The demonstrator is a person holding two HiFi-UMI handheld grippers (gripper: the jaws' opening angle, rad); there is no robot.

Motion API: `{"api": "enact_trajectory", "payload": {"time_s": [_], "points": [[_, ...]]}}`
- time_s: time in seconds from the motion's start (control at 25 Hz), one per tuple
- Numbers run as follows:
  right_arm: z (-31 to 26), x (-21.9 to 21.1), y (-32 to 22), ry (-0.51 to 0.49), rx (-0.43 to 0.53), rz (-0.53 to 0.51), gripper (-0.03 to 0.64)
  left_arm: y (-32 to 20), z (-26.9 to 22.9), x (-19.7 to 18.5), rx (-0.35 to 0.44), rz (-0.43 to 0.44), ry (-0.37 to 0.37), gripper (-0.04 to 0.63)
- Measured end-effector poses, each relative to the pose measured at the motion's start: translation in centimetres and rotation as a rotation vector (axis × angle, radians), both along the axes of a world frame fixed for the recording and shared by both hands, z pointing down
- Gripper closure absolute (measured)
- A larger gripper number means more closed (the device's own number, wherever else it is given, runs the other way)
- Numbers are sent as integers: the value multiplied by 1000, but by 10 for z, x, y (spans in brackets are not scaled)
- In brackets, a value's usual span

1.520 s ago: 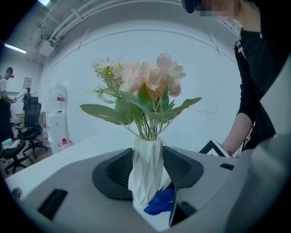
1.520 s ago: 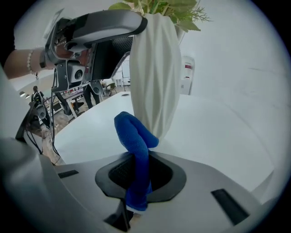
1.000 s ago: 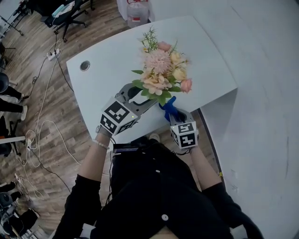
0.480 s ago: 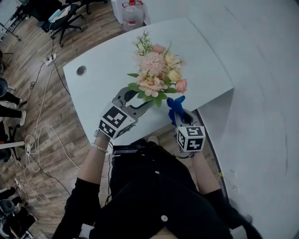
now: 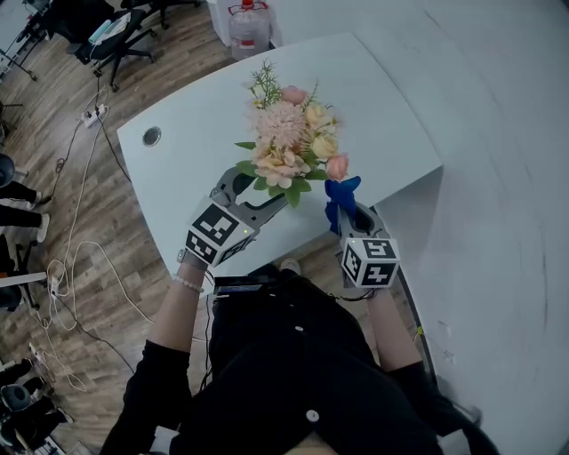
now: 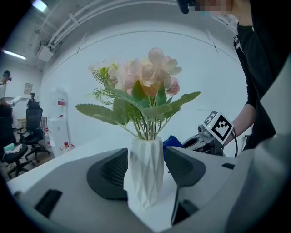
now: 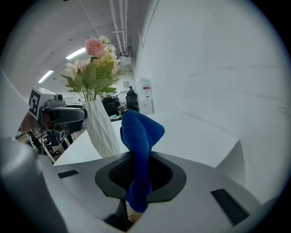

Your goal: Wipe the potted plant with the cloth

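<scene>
Left gripper (image 6: 146, 166): jaws spread to either side of the white vase (image 6: 144, 191) and just been opening; the vase stands between the pads on the table (image 5: 196, 124), and a thin gap shows at the right pad, so this reads as bracing loosely to stop the pot sliding, not as a clamp. Flowers (image 6: 148, 77): pink and cream heads with green leaves, directly above those jaws. Right gripper (image 7: 138, 172): jaws pressed together on a blue cloth (image 7: 138, 132), the free end standing up beyond the tips and just beside the vase, on the side away from the left gripper, probably carried high to reach leaves and blooms. Surroundings: cables (image 5: 80, 235) on the wooden floor and office chairs (image 5: 124, 27) well off to the left of the left gripper; a round cable hole (image 5: 152, 136) in the table beyond it; a water bottle (image 5: 252, 18) past the table's far edge; a pale wall (image 5: 498, 133) close on the right gripper's right. Obstruction: the leaves overhang the left jaws, so the cloth may snag there.
</scene>
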State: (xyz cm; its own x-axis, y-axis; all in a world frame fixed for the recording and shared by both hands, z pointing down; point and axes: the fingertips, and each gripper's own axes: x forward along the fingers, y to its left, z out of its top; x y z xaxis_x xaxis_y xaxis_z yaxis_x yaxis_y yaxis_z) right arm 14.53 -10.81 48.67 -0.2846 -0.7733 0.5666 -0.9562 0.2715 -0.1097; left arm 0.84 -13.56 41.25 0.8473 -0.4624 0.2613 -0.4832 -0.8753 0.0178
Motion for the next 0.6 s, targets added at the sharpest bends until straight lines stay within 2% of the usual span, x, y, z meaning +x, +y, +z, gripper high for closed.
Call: {"api": "enact_trajectory", "payload": {"time_s": [0.4,0.6], "points": [[-32,-10,-5,-61,112,9,537,6,6,-16,-15,-43,-7,328],[-48,-16,-8,-51,167,-11,537,9,4,-31,9,-94,-38,330]]}}
